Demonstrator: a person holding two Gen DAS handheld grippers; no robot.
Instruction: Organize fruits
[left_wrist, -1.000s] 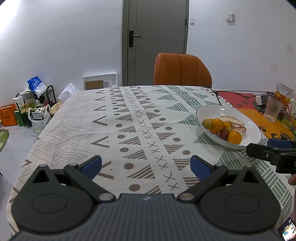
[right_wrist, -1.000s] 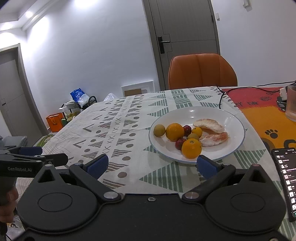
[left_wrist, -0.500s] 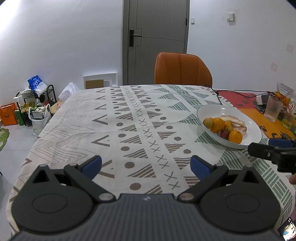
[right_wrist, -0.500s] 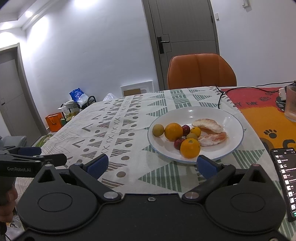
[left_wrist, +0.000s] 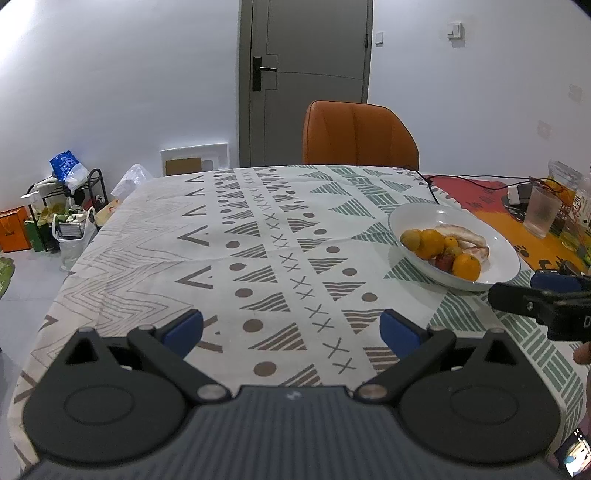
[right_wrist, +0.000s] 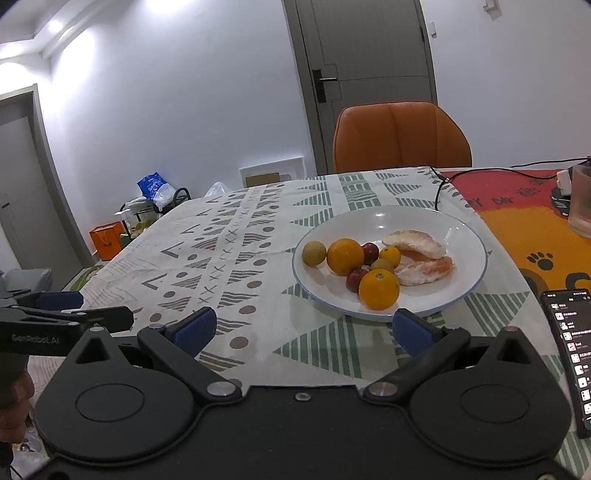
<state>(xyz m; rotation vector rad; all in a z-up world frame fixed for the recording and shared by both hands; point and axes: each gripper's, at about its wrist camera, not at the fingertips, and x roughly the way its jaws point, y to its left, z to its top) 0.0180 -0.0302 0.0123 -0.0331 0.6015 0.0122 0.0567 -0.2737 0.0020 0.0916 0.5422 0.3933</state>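
Bare tablecloth (left_wrist: 258, 229) fills the centre and left of the left wrist frame. At right, the plate (right_wrist: 458, 229) of fruit (right_wrist: 378, 288) blocks passage; a phone (right_wrist: 570, 354) and glass (right_wrist: 581, 199) crowd the right edge.

Domestic dining room. Table (left_wrist: 155, 236) under a patterned cloth; orange upholstered chair (left_wrist: 360, 134) at the far side; grey interior door (left_wrist: 306, 79) behind. Floor corner cluttered with shopping bags (left_wrist: 16, 233) and a small rack (left_wrist: 68, 194). Drinking glass (left_wrist: 541, 211), phone (right_wrist: 570, 354), light switch (left_wrist: 454, 29).
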